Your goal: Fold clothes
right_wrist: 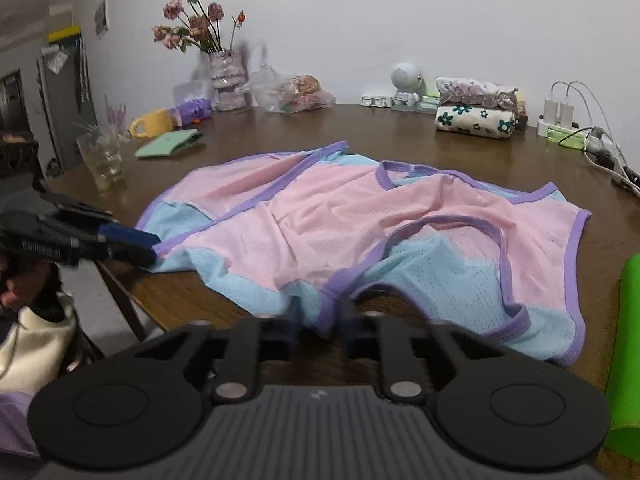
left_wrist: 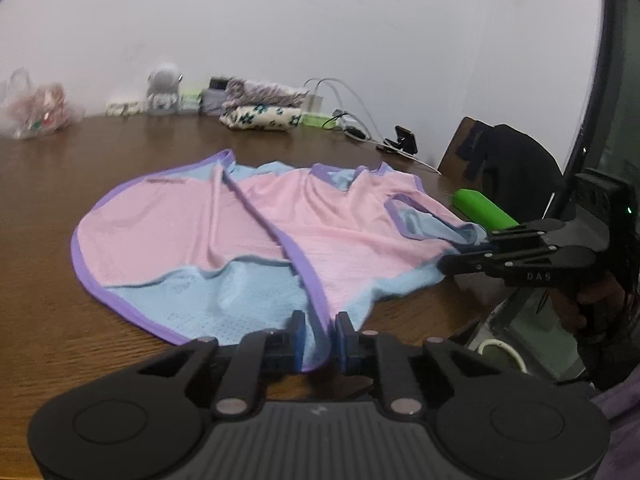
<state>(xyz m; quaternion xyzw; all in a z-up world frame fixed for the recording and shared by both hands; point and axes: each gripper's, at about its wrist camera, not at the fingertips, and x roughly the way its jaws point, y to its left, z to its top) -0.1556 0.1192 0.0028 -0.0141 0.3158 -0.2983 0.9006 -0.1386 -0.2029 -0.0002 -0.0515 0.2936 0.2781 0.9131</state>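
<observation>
A pink and light-blue mesh top with purple trim (left_wrist: 248,232) lies spread on the brown wooden table (left_wrist: 48,312); it also shows in the right wrist view (right_wrist: 360,216). My left gripper (left_wrist: 318,340) is at its near hem, jaws closed onto the purple-trimmed edge; it shows from the side at the garment's left corner in the right wrist view (right_wrist: 152,248). My right gripper (right_wrist: 320,320) is closed on a purple strap at the near edge; in the left wrist view it (left_wrist: 452,258) sits at the garment's right side.
Folded clothes (right_wrist: 476,112), a small white robot figure (right_wrist: 406,86), chargers and cables (right_wrist: 568,120) line the back. A vase of flowers (right_wrist: 228,76), plastic bag (right_wrist: 292,92), yellow mug (right_wrist: 154,122), glass (right_wrist: 102,160) stand at left. A green cylinder (left_wrist: 484,206) lies at right.
</observation>
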